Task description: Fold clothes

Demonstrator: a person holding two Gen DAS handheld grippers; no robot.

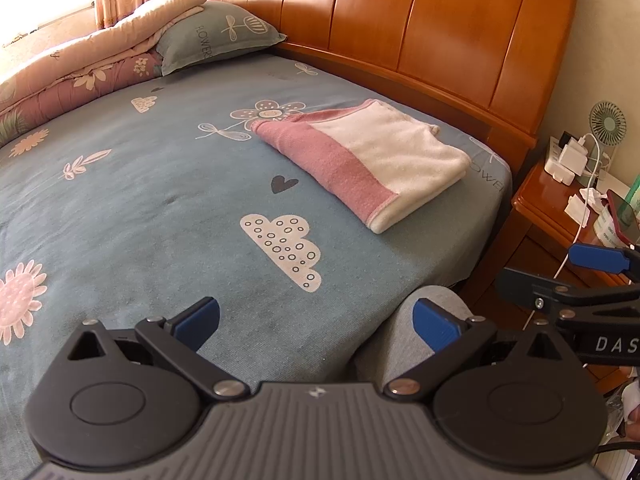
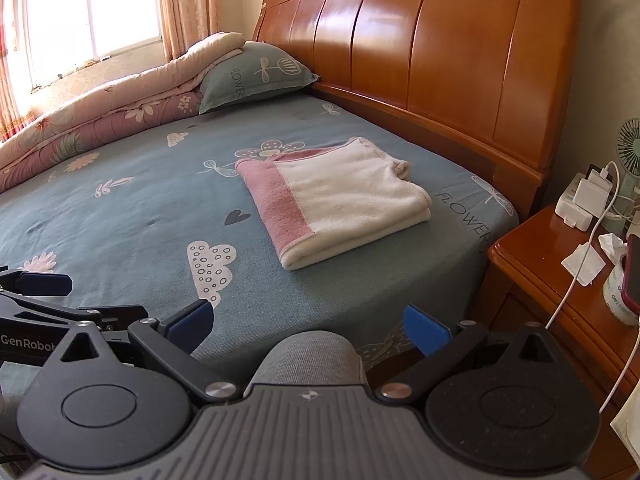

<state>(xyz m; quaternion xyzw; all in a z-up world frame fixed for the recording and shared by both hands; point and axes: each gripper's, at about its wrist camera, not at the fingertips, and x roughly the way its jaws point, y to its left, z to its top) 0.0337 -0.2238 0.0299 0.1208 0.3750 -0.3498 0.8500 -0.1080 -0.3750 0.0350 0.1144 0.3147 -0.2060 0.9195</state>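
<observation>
A pink and white cloth (image 1: 368, 160) (image 2: 340, 200) lies folded into a neat rectangle on the blue-grey patterned bed sheet (image 1: 160, 200) (image 2: 140, 208), near the headboard side. My left gripper (image 1: 316, 326) is open over the near edge of the bed, well short of the cloth, with nothing between its blue pads. My right gripper (image 2: 310, 326) is also open and holds nothing, hanging above a person's grey-clad knee (image 2: 308, 356) (image 1: 424, 320) at the bed's edge. Each gripper shows at the side of the other's view.
A wooden headboard (image 1: 420, 28) (image 2: 420, 52) runs behind the cloth. A folded quilt (image 1: 80, 68) (image 2: 100, 108) and a pillow (image 1: 216, 36) (image 2: 256, 72) lie at the far left. A wooden nightstand (image 2: 560, 280) (image 1: 552, 208) on the right carries a fan, chargers, cables and a phone.
</observation>
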